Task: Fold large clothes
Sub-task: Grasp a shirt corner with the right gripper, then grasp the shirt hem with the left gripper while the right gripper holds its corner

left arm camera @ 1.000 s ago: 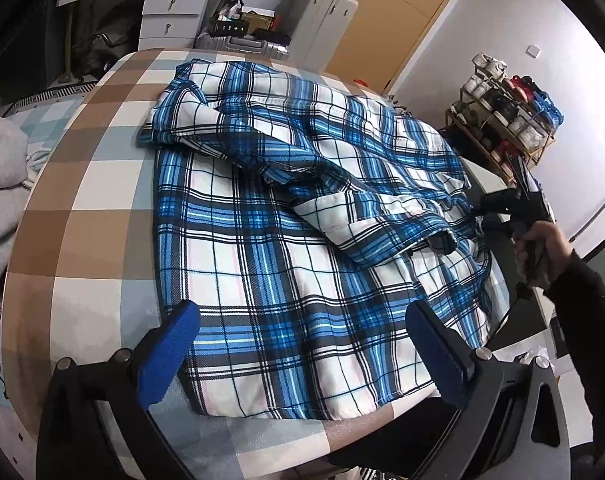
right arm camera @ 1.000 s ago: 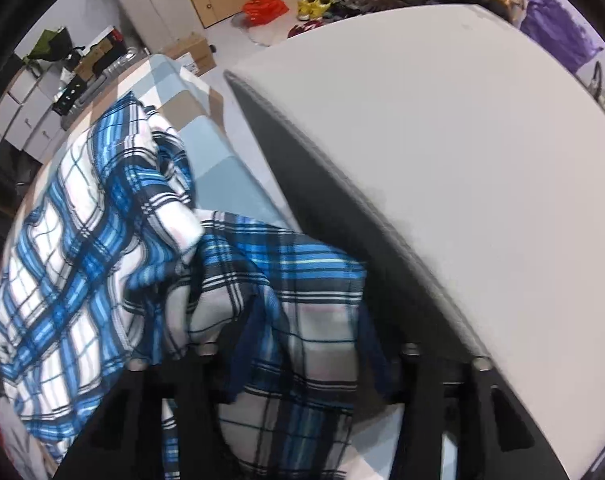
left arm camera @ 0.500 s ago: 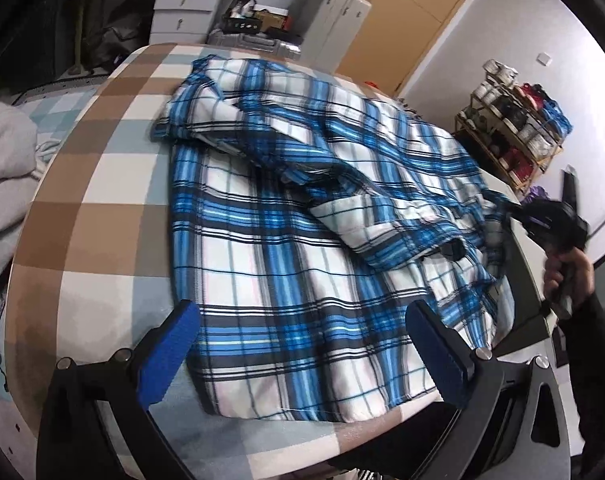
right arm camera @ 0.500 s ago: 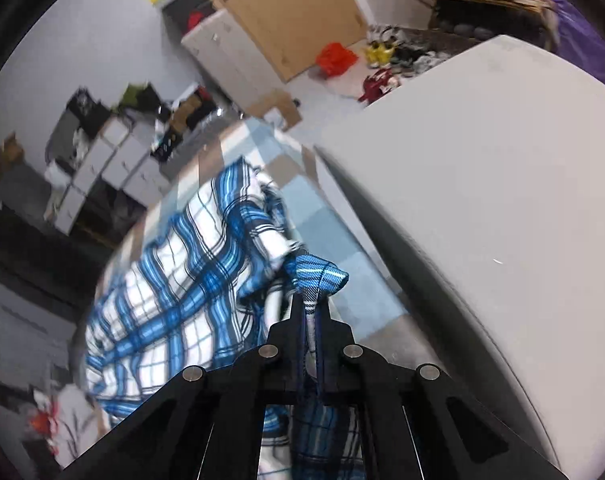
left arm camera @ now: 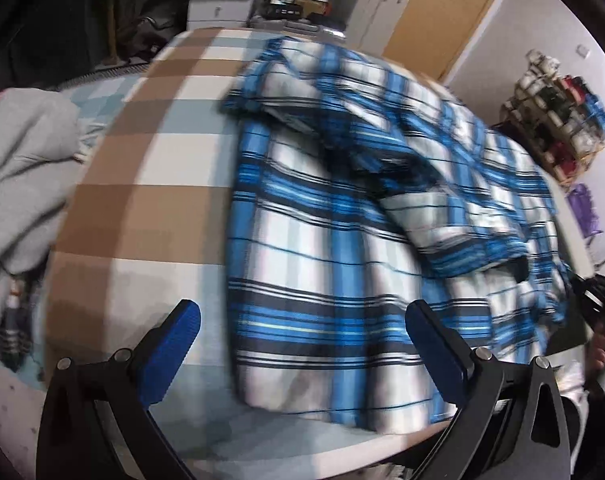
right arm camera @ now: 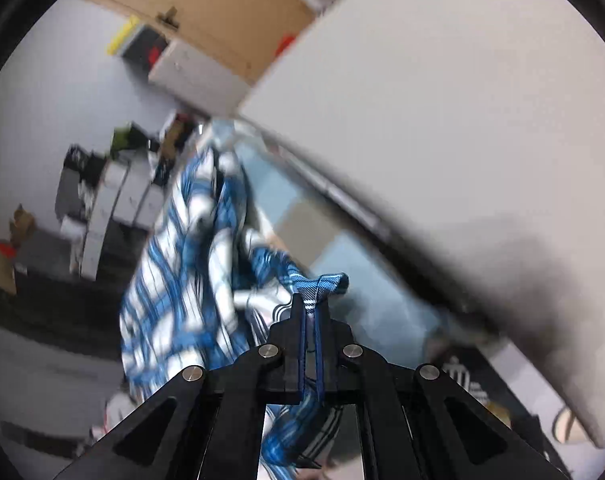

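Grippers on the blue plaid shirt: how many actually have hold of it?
1. The right gripper is clamped on the blue-and-white plaid cotton shirt's edge; the left gripper hangs open above its hem.

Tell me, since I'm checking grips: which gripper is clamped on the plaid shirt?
The right gripper: it is shut on a bunched edge of the plaid shirt. The left gripper hangs open above it, touching nothing.

A blue, white and black plaid shirt (left arm camera: pixel 342 240) lies on a brown, white and pale-blue checked bedsheet (left arm camera: pixel 150 168).
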Demonstrator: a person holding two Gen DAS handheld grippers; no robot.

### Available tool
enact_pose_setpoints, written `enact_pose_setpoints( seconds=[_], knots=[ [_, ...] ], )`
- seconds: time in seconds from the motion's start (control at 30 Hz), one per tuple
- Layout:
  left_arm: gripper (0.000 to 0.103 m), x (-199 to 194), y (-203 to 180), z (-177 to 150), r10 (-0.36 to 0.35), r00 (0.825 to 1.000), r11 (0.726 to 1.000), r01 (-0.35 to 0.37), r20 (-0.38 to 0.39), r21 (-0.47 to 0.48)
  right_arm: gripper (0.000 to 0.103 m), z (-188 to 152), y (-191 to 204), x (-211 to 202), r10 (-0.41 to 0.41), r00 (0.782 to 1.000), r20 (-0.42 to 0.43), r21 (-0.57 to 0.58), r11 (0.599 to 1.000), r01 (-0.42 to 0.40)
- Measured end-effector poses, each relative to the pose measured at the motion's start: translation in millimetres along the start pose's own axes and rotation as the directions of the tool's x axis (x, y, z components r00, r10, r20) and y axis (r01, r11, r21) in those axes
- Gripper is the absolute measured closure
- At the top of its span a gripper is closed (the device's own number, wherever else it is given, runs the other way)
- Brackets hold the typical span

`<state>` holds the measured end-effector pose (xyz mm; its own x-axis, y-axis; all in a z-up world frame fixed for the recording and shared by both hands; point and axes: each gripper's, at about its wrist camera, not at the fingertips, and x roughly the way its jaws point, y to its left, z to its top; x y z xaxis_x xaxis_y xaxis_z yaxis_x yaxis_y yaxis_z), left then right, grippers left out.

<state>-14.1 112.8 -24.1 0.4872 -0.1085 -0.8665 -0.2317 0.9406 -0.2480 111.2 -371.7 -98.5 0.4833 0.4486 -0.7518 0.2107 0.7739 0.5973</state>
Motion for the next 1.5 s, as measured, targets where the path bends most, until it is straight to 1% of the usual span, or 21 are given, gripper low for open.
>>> enact_pose_setpoints(
  seconds=[0.1,0.17,0.2,0.23,0.27,0.33,0.43,0.7,0.8,0.83,0.87,0.93,0.97,1.07,1.13,1.2,1.3,1.33,1.4,1.47,1.5],
  knots=[
    [0.003,5.0,19.3,-0.2,-0.004,0.998,0.999,0.002,-0.065,-0.037,0.096,-4.7,8.6,1.3,-0.004,0.999,-0.046,-0.064,0.998,0.001],
    [0.003,8.5,31.4,-3.2,-0.015,0.995,0.998,0.009,-0.095,-0.069,0.086,-11.4,14.9,-1.2,-0.012,0.998,-0.054,-0.130,0.991,0.005],
    [0.003,10.0,36.4,-4.6,-0.015,0.995,0.996,0.006,-0.102,-0.090,0.063,-15.2,16.1,-4.0,-0.016,0.998,-0.056,-0.161,0.987,0.007],
    [0.003,13.0,42.2,-5.5,-0.042,0.992,0.992,0.027,-0.120,-0.122,0.023,-18.3,17.4,-7.6,-0.015,0.998,-0.055,-0.173,0.985,0.005],
    [0.001,10.5,42.9,-5.5,-0.057,0.993,0.991,0.043,-0.106,-0.126,0.010,-23.2,14.8,-14.3,-0.002,0.999,-0.037,-0.173,0.985,-0.004],
    [0.001,10.7,42.1,-4.2,-0.078,0.991,0.990,0.063,-0.113,-0.125,0.006,-29.0,13.6,-24.0,0.017,1.000,0.002,-0.191,0.981,-0.016],
    [0.001,10.3,36.4,-5.2,-0.094,0.992,0.989,0.082,-0.090,-0.125,0.006,-33.2,2.8,-26.2,0.032,0.999,-0.022,-0.156,0.987,-0.035],
    [0.002,17.9,-1.3,-13.8,0.001,0.995,1.000,0.000,-0.102,0.006,0.006,-41.3,-15.8,-15.9,0.074,0.993,-0.095,-0.089,0.993,-0.083],
    [0.031,14.4,-11.8,-15.2,0.002,0.995,1.000,0.000,-0.095,0.023,0.006,-40.1,-13.1,-12.2,0.094,0.990,-0.101,-0.096,0.990,-0.104],
    [0.047,14.0,-13.3,-14.3,0.001,0.995,1.000,0.002,-0.095,0.024,0.006,-38.4,-11.2,-9.9,0.085,0.991,-0.102,-0.105,0.990,-0.096],
    [0.071,14.1,-12.5,-13.0,-0.006,0.996,1.000,0.008,-0.093,0.014,0.006,-36.7,-9.9,-7.5,0.084,0.991,-0.105,-0.107,0.990,-0.095],
    [0.102,20.9,-5.4,-10.7,-0.103,0.985,0.994,0.097,-0.140,-0.050,0.003,-34.1,-6.7,-3.8,0.088,0.990,-0.114,-0.111,0.989,-0.101],
    [0.102,21.2,-0.9,-9.9,-0.133,0.981,0.988,0.121,-0.139,-0.091,0.003,-33.3,-5.1,-3.6,0.082,0.990,-0.112,-0.115,0.989,-0.094],
    [0.103,25.0,8.8,-9.7,-0.224,0.962,0.964,0.193,-0.159,-0.185,0.003,-28.8,7.9,0.5,0.084,0.988,-0.131,-0.170,0.980,-0.106],
    [0.103,26.3,10.3,-10.7,-0.267,0.949,0.949,0.228,-0.167,-0.219,0.005,-25.4,18.4,7.8,0.005,0.992,-0.128,-0.233,0.972,-0.035],
    [0.103,24.1,15.1,-13.4,-0.292,0.945,0.931,0.245,-0.149,-0.271,0.004,-22.5,23.7,16.0,-0.004,0.990,-0.140,-0.240,0.970,-0.030],
    [0.103,22.4,13.7,-16.3,-0.288,0.947,0.930,0.241,-0.144,-0.277,0.035,-18.3,36.1,30.2,-0.010,0.982,-0.187,-0.257,0.966,-0.039],
    [0.100,21.1,8.3,-15.6,-0.274,0.949,0.941,0.231,-0.154,-0.247,0.065,-16.9,38.6,35.0,-0.017,0.980,-0.199,-0.255,0.966,-0.035],
    [0.083,24.7,-4.7,-8.9,-0.293,0.943,0.943,0.259,-0.156,-0.209,0.088,-15.2,38.7,48.6,0.000,0.966,-0.257,-0.217,0.974,-0.058],
    [0.048,27.8,-17.4,-6.6,-0.354,0.926,0.924,0.323,-0.131,-0.205,0.097,-13.4,37.5,58.0,0.057,0.962,-0.268,-0.169,0.980,-0.105],
    [0.045,27.6,-21.4,-7.3,-0.351,0.928,0.925,0.324,-0.122,-0.200,0.098,-13.1,38.8,57.1,0.078,0.965,-0.251,-0.165,0.979,-0.122]
  ],
)
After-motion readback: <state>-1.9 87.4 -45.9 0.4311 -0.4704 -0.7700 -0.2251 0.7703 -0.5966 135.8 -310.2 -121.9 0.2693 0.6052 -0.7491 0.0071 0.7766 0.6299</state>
